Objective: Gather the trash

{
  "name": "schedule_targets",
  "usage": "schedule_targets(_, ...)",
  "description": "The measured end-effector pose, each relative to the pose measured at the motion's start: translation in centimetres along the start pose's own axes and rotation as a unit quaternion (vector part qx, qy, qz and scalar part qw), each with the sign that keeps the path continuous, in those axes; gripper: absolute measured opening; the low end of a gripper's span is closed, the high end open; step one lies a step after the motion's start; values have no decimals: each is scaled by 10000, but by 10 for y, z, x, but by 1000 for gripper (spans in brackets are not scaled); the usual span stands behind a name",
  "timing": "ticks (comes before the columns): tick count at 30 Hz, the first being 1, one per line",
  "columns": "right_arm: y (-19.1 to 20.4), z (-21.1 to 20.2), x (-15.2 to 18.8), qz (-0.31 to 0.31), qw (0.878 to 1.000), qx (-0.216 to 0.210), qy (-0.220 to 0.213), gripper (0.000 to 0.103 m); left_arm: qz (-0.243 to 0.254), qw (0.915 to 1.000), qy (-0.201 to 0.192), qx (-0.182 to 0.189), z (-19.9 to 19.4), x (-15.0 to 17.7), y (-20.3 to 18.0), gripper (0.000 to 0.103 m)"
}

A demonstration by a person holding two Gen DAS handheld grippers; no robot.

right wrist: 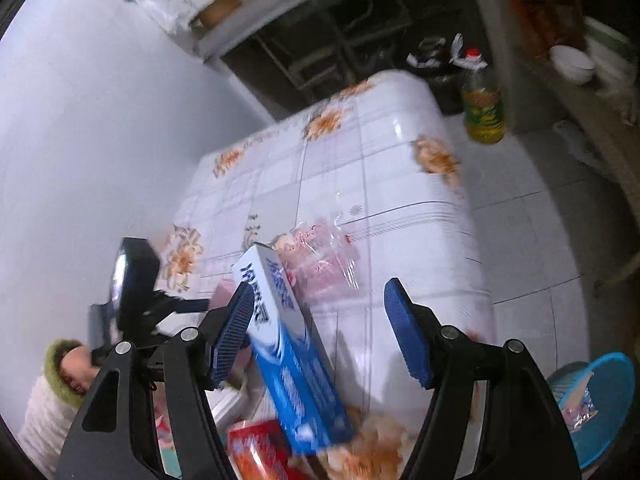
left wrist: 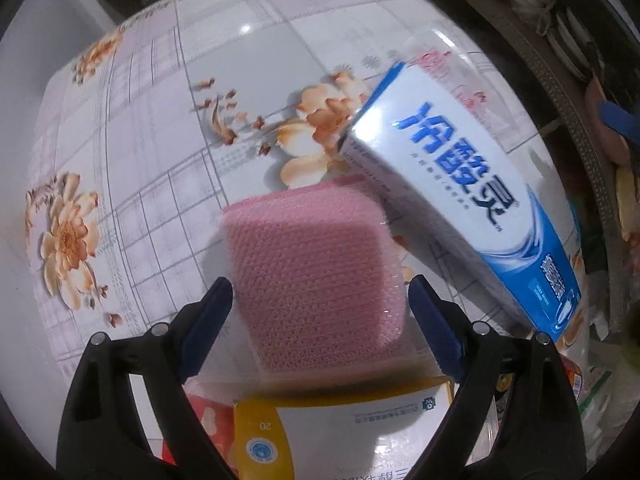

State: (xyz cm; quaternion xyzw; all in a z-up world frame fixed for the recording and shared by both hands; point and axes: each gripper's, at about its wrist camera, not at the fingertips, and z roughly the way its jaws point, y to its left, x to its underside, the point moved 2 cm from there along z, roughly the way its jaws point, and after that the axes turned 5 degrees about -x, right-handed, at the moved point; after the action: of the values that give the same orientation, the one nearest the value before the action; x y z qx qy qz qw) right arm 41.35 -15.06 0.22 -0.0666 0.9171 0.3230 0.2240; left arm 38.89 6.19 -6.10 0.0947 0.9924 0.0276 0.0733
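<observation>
Plainly, much trash is left: the pink sponge [left wrist: 316, 276] lies on the table [left wrist: 160, 152], between the spread pads of the left tongs [left wrist: 320, 312], not yet pinched. A blue toothpaste box [left wrist: 460, 200] leans just beside it. The right tongs [right wrist: 320, 320] stand released, empty. A blue basket [right wrist: 596, 404] beside the table already holds scraps.

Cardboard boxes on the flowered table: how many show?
3: blue-white toothpaste box right of the pink sponge; yellow-white box by the sponge's near end; red box at the table's near edge. More may be hidden.
</observation>
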Motion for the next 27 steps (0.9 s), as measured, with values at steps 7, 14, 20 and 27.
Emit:
schedule_targets(7,-7,60,-15,179,9989,196,385,66,-141,9999,40,-23,8,-9,6,85)
schedule_targets(14,-3,83,-18,48,9979,355,544,41,-266,9996,-104,58,5,-13,19,82)
schedule_targets(20,-1,83,-14,-141,9975,516,462,18,-468,9982,-358,59,1,-12,40,78)
schedule_targets(27,11,66,-17,-524,9931,1045,-54,10,-914,9930,-747,67,-16,-9,66,76)
